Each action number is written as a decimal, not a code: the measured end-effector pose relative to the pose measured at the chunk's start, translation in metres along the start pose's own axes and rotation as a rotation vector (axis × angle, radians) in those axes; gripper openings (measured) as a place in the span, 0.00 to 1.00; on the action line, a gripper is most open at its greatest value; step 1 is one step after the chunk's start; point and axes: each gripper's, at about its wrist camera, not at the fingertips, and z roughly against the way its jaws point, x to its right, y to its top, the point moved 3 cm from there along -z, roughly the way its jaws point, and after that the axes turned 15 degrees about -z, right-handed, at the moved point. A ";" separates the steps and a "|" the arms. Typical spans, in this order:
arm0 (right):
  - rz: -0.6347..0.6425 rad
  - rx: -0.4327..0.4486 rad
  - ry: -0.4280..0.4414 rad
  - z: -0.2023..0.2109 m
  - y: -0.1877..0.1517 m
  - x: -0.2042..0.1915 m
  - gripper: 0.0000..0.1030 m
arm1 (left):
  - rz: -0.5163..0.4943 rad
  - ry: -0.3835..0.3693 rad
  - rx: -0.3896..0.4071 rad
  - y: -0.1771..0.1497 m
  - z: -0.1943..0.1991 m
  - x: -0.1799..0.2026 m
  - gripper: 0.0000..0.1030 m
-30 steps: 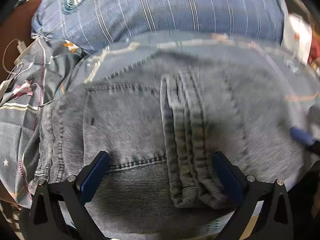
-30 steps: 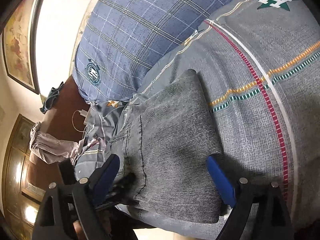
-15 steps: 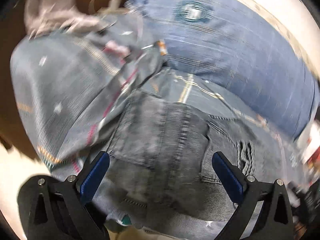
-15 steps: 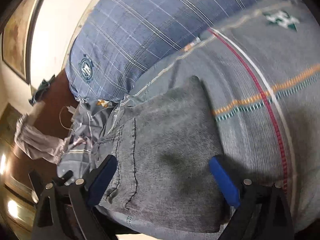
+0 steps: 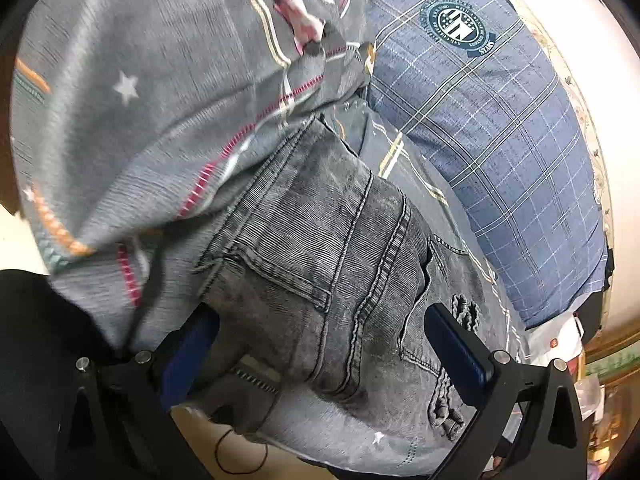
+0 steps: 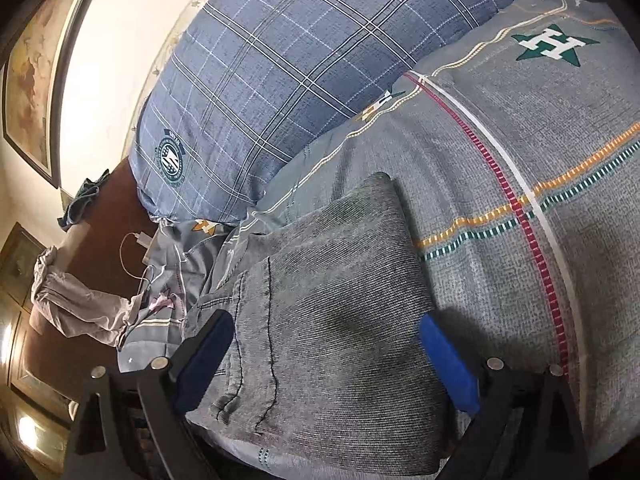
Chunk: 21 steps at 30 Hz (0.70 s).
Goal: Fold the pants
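Jeans: grey denim jeans (image 5: 320,264) lie folded into a compact stack on the duvet (image 6: 520,208), just beside the blue check pillow (image 6: 280,80); seat pocket and belt loops face up in the left view, plain leg cloth on top in the right view.
Left gripper: the left gripper (image 5: 320,344) hangs over the waist end of the jeans with its jaws spread wide, holding nothing.
Right gripper: the right gripper (image 6: 328,356) sits over the smooth end of the jeans, jaws also wide apart, empty; I cannot tell whether the pads touch the cloth.
Stage: by my judgement the fold is close to finished, with only tidying or a last fold left.
Risk, slipping: the jeans lie at the duvet's near edge; a push from either claw toward that edge could slide the stack off.
Risk, unfolding: stiff denim may spring open, and a pinch that catches only the top layer would drag it askew.
Risk, snag: a finger could catch a belt loop (image 5: 464,310) or grab duvet along with denim.
Hidden: the near edge of the jeans is covered by both claws; how many layers lie underneath is unclear.
Blur: the rumpled duvet beyond the jeans in the left view is smeared.
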 end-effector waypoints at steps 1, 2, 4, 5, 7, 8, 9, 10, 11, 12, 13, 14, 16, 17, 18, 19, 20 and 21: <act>-0.001 0.000 0.002 0.000 0.000 0.001 0.93 | 0.018 -0.018 -0.026 -0.001 -0.005 0.000 1.00; -0.002 0.000 0.002 0.001 0.001 0.001 0.93 | 0.037 -0.028 -0.035 -0.002 -0.008 -0.001 1.00; -0.005 -0.002 0.008 0.002 0.001 0.002 0.93 | 0.066 -0.036 -0.050 -0.006 -0.010 -0.001 0.99; -0.007 -0.003 0.009 0.003 0.001 0.002 0.93 | 0.072 -0.039 -0.056 -0.008 -0.010 0.000 0.99; -0.006 -0.004 0.012 0.003 0.001 0.001 0.93 | 0.068 -0.034 -0.064 -0.009 -0.013 0.001 0.99; -0.003 -0.006 0.015 0.003 0.001 0.001 0.93 | 0.068 -0.027 -0.068 -0.008 -0.016 0.000 0.99; -0.001 -0.006 0.016 0.003 0.001 -0.001 0.93 | 0.076 -0.025 -0.071 -0.007 -0.019 -0.001 0.99; 0.003 -0.005 0.016 0.003 0.000 -0.002 0.93 | 0.082 -0.022 -0.074 -0.006 -0.023 -0.004 0.99; 0.006 -0.005 0.016 0.003 0.000 -0.002 0.93 | 0.086 -0.014 -0.075 -0.003 -0.028 -0.006 0.98; 0.007 -0.004 0.015 0.004 0.000 -0.003 0.93 | 0.085 -0.010 -0.064 0.000 -0.029 -0.006 0.98; 0.006 -0.002 0.013 0.004 0.000 -0.002 0.93 | 0.078 -0.008 -0.050 0.005 -0.029 -0.005 0.98; 0.005 0.000 0.011 0.004 0.000 -0.002 0.93 | 0.079 -0.012 -0.049 0.007 -0.030 -0.006 0.98; -0.003 0.006 0.006 0.004 0.001 -0.001 0.93 | 0.098 -0.029 -0.039 0.011 -0.030 -0.006 0.94; -0.004 0.007 0.005 0.004 0.001 0.000 0.94 | 0.084 -0.023 -0.029 0.013 -0.029 -0.005 0.90; -0.002 0.009 0.000 0.004 0.001 0.000 0.94 | 0.067 -0.010 -0.026 0.013 -0.028 -0.004 0.78; -0.001 0.010 -0.002 0.003 0.001 0.000 0.93 | 0.047 0.013 -0.028 0.013 -0.028 -0.003 0.63; 0.001 0.010 -0.005 0.002 0.001 0.000 0.93 | 0.038 0.038 -0.029 0.013 -0.027 -0.005 0.54; 0.007 0.011 -0.010 0.002 0.001 -0.001 0.93 | 0.028 0.061 -0.030 0.012 -0.026 -0.006 0.37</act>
